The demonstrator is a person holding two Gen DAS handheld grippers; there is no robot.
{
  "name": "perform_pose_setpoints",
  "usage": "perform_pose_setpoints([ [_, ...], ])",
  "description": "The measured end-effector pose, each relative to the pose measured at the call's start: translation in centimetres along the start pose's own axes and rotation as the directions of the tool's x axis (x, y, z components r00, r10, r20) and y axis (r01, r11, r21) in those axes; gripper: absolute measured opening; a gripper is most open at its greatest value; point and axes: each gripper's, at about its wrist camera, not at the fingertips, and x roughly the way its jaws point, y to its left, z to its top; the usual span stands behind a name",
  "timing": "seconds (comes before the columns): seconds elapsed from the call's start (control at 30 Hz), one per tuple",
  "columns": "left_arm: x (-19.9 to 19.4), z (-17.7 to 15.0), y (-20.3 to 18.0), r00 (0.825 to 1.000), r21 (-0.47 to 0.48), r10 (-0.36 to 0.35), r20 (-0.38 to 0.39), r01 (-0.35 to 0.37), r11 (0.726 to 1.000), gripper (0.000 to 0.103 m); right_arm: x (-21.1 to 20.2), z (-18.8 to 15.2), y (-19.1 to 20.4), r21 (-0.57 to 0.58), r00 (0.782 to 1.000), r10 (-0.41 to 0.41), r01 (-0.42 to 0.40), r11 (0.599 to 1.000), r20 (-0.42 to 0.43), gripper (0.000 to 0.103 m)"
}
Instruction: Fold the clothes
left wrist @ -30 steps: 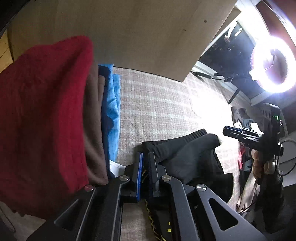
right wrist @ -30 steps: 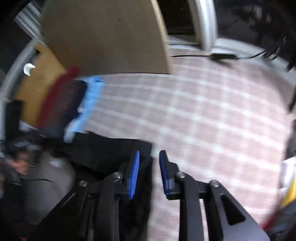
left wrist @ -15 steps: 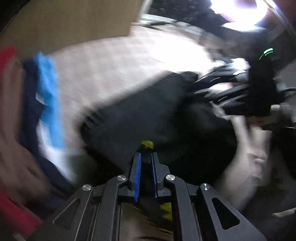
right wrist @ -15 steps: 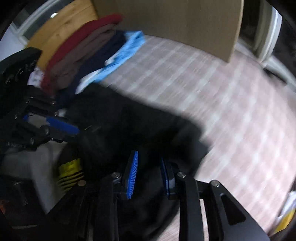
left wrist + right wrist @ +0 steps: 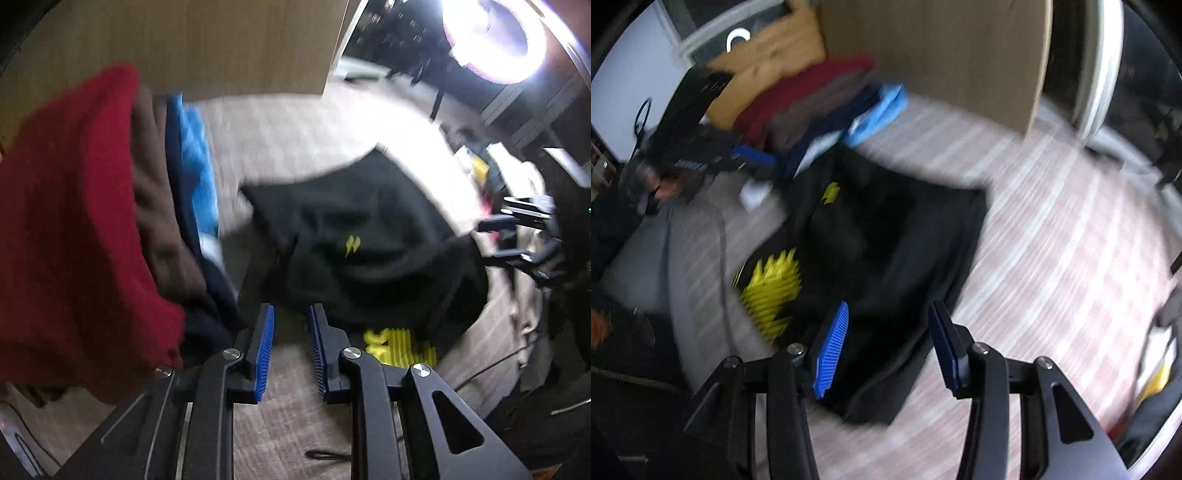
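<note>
While slack — garment (image 5: 894, 258) beneath tool (image 5: 888, 339)

You see a black garment (image 5: 894, 251) with yellow jagged markings lying on a pale pink-and-white checked cloth (image 5: 1052, 236). Beside it sits a stack of clothes (image 5: 110, 229): red, brown, navy, and what looks like light blue. Your gripper pads (image 5: 264, 354) are blue.

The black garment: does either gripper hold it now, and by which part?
Neither. The left gripper and right gripper are open above the black garment.
</note>
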Motion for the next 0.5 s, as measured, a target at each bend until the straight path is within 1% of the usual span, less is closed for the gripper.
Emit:
perform_pose_setpoints([
  [0.03, 0.8, -0.2, 0.0, 1.000, -0.003, 0.014, -0.015, -0.014, 1.000, 0.019, 0.3, -0.6, 0.5, 0.014, 1.000, 0.010, -0.009, 1.000, -0.023, 0.045],
  [0.07, 1.0, -0.1, -0.2, 1.000, 0.003, 0.015, -0.012, -0.015, 1.000, 0.019, 0.6, -1.2, 0.9, 0.027, 0.999, 0.018, -0.017, 1.000, -0.040, 0.045],
  [0.1, 1.3, 0.0, -0.4, 1.000, 0.010, 0.015, -0.008, -0.015, 1.000, 0.021, 0.5, -1.4, 1.2, 0.031, 0.999, 0.018, -0.018, 0.999, -0.029, 0.045],
  [0.13, 1.5, 0.2, -0.7, 1.000, 0.029, 0.020, -0.006, -0.020, 0.999, 0.026, 0.5, -1.5, 1.4, 0.037, 1.000, 0.015, -0.014, 0.999, -0.020, 0.045],
  [0.17, 1.6, 0.4, -0.8, 1.000, 0.044, 0.030, -0.008, -0.029, 0.999, 0.028, 0.5, -1.6, 1.7, 0.043, 1.000, 0.016, -0.015, 0.999, -0.014, 0.045],
  [0.27, 2.1, 1.0, -1.0, 0.998, 0.075, 0.056, -0.015, -0.054, 0.996, 0.028, 1.0, -1.4, 2.7, 0.045, 0.996, 0.080, -0.079, 0.996, -0.030, 0.045],
  [0.37, 2.0, 1.3, -0.8, 0.999, 0.089, 0.045, -0.015, -0.043, 0.995, 0.029, 1.9, -1.1, 3.5, 0.042, 0.998, 0.049, -0.046, 0.998, -0.051, 0.045],
  [0.43, 2.1, 1.3, -0.5, 0.999, 0.099, 0.027, -0.025, -0.025, 0.995, 0.028, 2.2, -1.4, 3.7, 0.042, 0.999, -0.014, 0.016, 0.999, -0.049, 0.045],
  [0.47, 2.5, 1.5, -0.6, 0.999, 0.107, 0.020, -0.028, -0.017, 0.994, 0.028, 1.6, -1.7, 3.2, 0.068, 0.999, -0.034, 0.036, 0.997, -0.037, 0.045],
  [0.5, 2.8, 1.5, -0.9, 0.999, 0.114, 0.015, -0.033, -0.011, 0.993, 0.026, 1.0, -2.0, 2.6, 0.095, 0.998, -0.054, 0.056, 0.994, -0.025, 0.045],
])
